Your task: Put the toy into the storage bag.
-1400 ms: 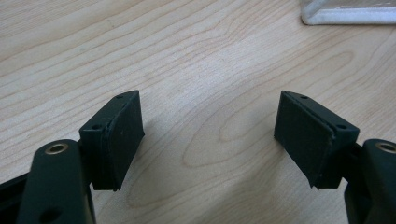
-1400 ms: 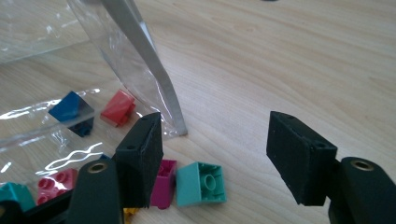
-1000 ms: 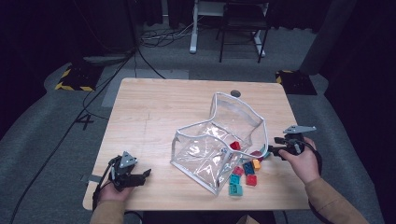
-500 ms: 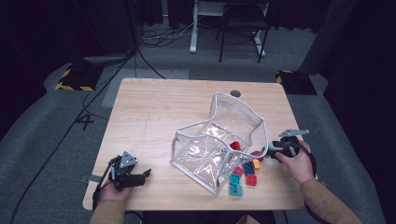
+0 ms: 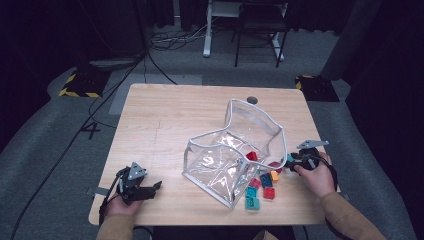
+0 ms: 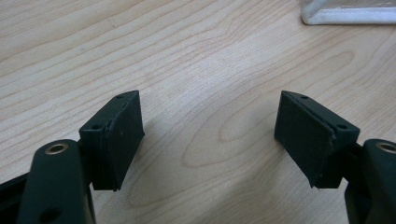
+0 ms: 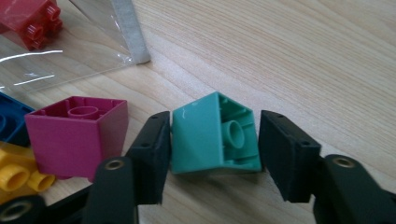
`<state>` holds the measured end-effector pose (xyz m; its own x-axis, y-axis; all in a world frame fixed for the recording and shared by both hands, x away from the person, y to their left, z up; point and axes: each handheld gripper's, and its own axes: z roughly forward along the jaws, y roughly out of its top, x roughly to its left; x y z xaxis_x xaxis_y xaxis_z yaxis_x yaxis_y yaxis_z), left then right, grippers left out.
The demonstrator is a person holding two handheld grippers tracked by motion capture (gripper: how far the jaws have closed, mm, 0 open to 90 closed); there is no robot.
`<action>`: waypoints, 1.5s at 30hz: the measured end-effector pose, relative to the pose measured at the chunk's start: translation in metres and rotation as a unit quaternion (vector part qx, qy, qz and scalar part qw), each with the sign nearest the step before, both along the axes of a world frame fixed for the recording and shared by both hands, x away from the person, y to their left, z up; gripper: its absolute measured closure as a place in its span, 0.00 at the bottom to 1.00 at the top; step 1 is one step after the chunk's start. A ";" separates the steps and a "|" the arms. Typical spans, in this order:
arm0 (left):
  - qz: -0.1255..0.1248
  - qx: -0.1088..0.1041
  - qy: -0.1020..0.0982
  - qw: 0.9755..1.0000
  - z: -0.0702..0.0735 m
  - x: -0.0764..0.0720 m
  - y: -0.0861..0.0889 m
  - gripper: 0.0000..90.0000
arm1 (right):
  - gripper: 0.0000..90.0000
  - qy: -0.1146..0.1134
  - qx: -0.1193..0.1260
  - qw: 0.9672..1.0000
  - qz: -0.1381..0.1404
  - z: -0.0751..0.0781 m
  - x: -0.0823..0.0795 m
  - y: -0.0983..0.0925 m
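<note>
Right gripper down at the table, jaws just been closing, and the green block sits tipped between them, hollow underside showing. The left pad touches it; at the right pad I can't tell whether there's contact, so no firm clamp yet. Just beside it lies a magenta block, open side up, with a yellow block and a blue block behind. Further off, a red block lies inside the clear plastic bag. No lettering readable anywhere. Left gripper rests low over bare wood, jaws spread wide, nothing between them.
</note>
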<state>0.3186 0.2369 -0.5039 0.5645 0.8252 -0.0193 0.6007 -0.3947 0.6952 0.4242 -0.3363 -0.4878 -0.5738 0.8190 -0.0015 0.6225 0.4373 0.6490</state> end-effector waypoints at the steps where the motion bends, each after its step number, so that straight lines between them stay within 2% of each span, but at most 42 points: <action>1: 0.000 -0.001 0.000 1.000 0.000 0.000 0.000 0.27 | 0.53 0.000 -0.002 1.000 -0.001 0.000 0.000 0.000; 9: 0.000 0.000 0.000 1.000 0.000 0.000 0.000 0.27 | 0.54 -0.002 -0.012 1.000 0.000 0.002 -0.001 0.000; 16: 0.000 -0.001 0.000 1.000 0.000 0.000 0.000 0.27 | 0.54 -0.009 0.002 1.000 0.000 0.017 -0.004 0.000; 22: 0.000 0.000 0.000 1.000 0.000 0.000 0.000 0.27 | 0.54 -0.022 0.008 1.000 0.003 0.039 -0.007 0.001; 28: 0.000 -0.001 0.000 1.000 0.000 0.000 0.000 0.27 | 0.54 -0.035 0.032 0.999 0.007 0.064 -0.010 0.001; 34: 0.000 -0.001 0.000 1.000 0.000 0.000 0.000 0.27 | 0.54 -0.051 0.042 0.998 0.006 0.090 -0.011 0.000; 39: 0.000 0.000 0.000 1.000 0.000 0.000 0.000 0.27 | 0.54 -0.064 0.050 0.997 0.005 0.109 -0.012 -0.002; 45: 0.000 -0.001 0.000 1.000 0.000 0.000 0.000 0.27 | 0.54 -0.075 0.073 0.995 0.006 0.131 -0.014 -0.003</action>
<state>0.3186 0.2369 -0.5040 0.5643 0.8253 -0.0199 0.6003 -0.3937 0.6961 0.4101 -0.3393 -0.3569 -0.5850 0.8105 0.0301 0.5098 0.3386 0.7909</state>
